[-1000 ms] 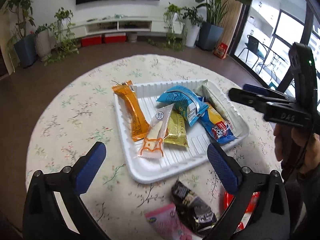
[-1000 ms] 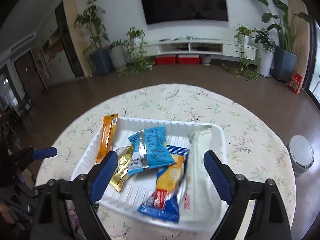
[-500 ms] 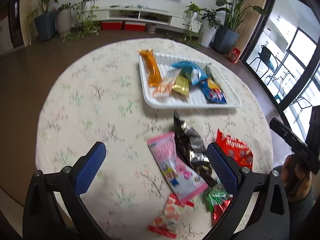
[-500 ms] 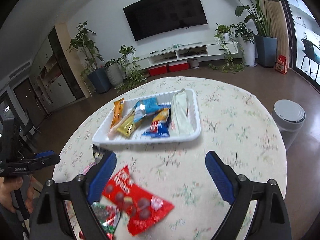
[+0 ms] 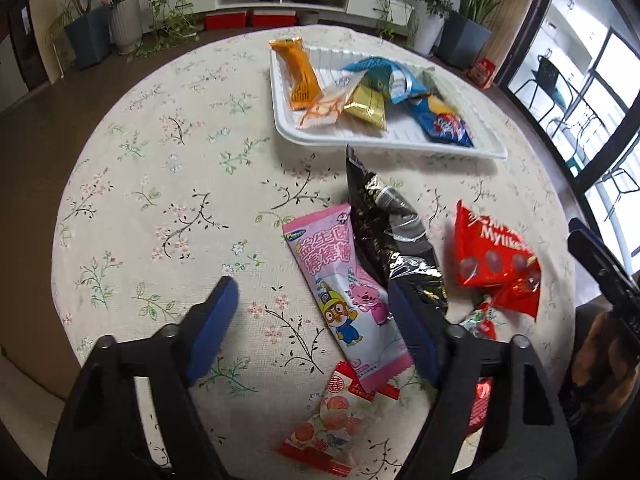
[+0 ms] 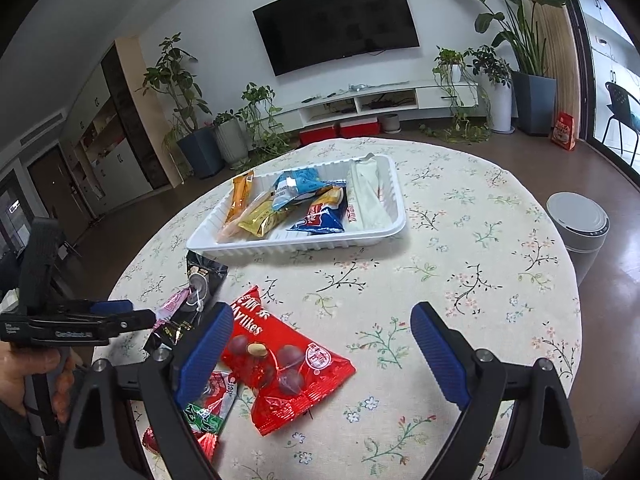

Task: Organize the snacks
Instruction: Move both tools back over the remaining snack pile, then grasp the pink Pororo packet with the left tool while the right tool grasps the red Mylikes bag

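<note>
A living room with a wall television [image 6: 336,20] and potted plants lies behind a round floral-clothed desk [image 5: 160,184]. At twelve o'clock on it, a white tray [image 5: 384,140] holds several snack packets. Loose on the cloth nearer the cameras lie a pink packet [image 5: 340,280], a black packet [image 5: 392,232] beside it and a red packet [image 6: 276,356]. Only the right wrist view shows a grey bin [image 6: 578,224] at three o'clock. The left gripper [image 5: 316,324] points steeply down, its jaws closing around the pink packet (not yet pressing it). The right gripper [image 6: 320,348] stands released, wide, above the red packet.
</note>
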The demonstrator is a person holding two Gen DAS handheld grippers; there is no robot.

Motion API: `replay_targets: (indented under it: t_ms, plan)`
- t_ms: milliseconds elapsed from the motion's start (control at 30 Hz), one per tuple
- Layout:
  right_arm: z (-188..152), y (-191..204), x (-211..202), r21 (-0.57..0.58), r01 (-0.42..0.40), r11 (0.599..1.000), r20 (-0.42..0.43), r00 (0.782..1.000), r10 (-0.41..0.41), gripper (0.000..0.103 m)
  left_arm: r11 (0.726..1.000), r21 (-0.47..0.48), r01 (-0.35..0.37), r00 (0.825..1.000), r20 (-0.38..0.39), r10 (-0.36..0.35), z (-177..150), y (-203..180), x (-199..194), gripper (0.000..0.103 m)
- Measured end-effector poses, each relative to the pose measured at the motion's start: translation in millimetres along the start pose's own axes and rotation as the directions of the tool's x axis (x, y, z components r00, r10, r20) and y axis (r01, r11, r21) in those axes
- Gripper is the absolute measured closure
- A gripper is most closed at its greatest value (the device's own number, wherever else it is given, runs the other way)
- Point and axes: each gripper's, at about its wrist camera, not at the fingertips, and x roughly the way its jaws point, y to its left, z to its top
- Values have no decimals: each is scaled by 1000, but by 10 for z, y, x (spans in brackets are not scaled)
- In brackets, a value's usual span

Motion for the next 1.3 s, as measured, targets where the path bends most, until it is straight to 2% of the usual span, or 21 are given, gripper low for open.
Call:
replay_targets:
  t_ms: [33,200,467,667,767,867,900,1133,1300]
  plan:
    - [-4,5,1,-4,3,1000,1,1000,-3,11,1000,0,-7,1000,-9,7,-2,12,34,39]
    - [-5,34,3,-20,4,1000,4,1000,-3,11,1000,-11,-18,1000,-24,17,27,46,107,39]
    - [-17,51,10,-33,8,999,-1,1000,-8,11,1000,13,-16,999,-39,16,78,-63,163,39]
    - [-16,83,17,-47,11,999,-5,1000,-11,12,999,42,-30,996,-80,34,95,-103,315,39]
    - [-17,92,18,-50,11,999,-6,1000,-11,12,997,62,-42,996,-74,47,75,-130,353,44]
    - [-26,122,22,-62,14,998,-6,1000,-15,12,996,68,-54,996,-62,58,72,-115,351,60]
    - [-28,127,24,-67,14,998,-7,1000,-14,13,996,68,-50,997,-59,54,76,-102,345,69]
    - [-11,159,31,-91,-20,996,-33,999,17,13,994,106,-40,998,-50,46,59,-93,341,70]
    - [59,343,45,-233,-94,968,-120,990,68,13,990,143,-14,998,-54,22,54,-45,326,73]
